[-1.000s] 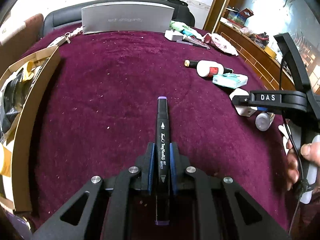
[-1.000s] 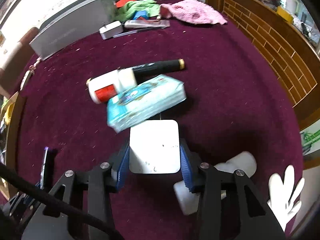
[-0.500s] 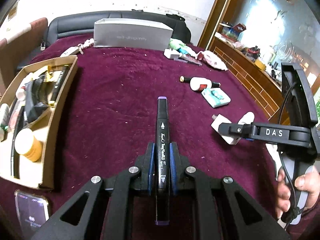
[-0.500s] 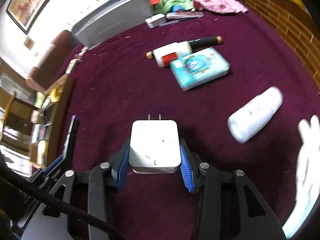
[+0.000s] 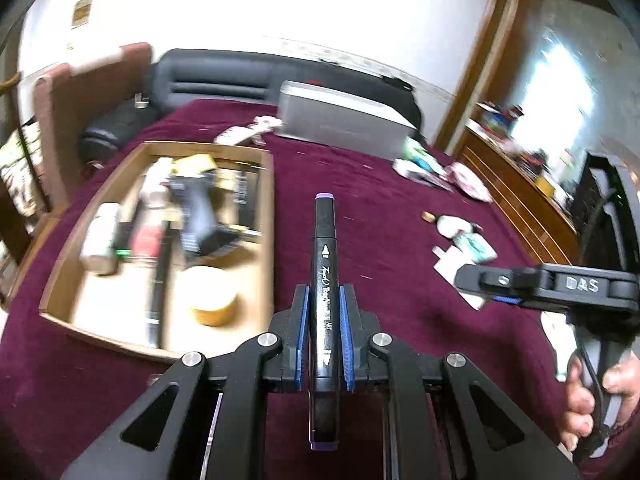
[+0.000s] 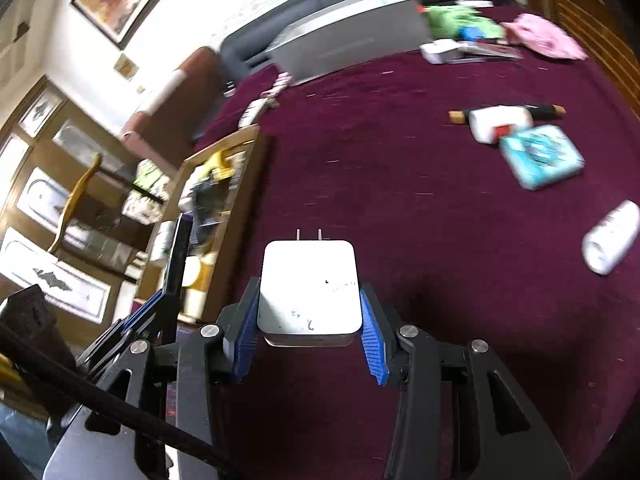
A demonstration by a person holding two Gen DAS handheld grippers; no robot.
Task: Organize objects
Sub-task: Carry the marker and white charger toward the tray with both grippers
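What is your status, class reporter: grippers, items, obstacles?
Left gripper shut on black marker. Right gripper shut on white charger. Both above the maroon cloth; cardboard box to the left, already crowded.

Black marker (image 5: 325,280) with purple end caps and white lettering; white charger (image 6: 309,288) flecked with dark specks; blue pads (image 6: 370,340) on black grippers. Maroon cloth (image 6: 400,200) beneath; tan box (image 5: 168,240) left of marker; teal patterned packet (image 6: 542,156) right of charger.
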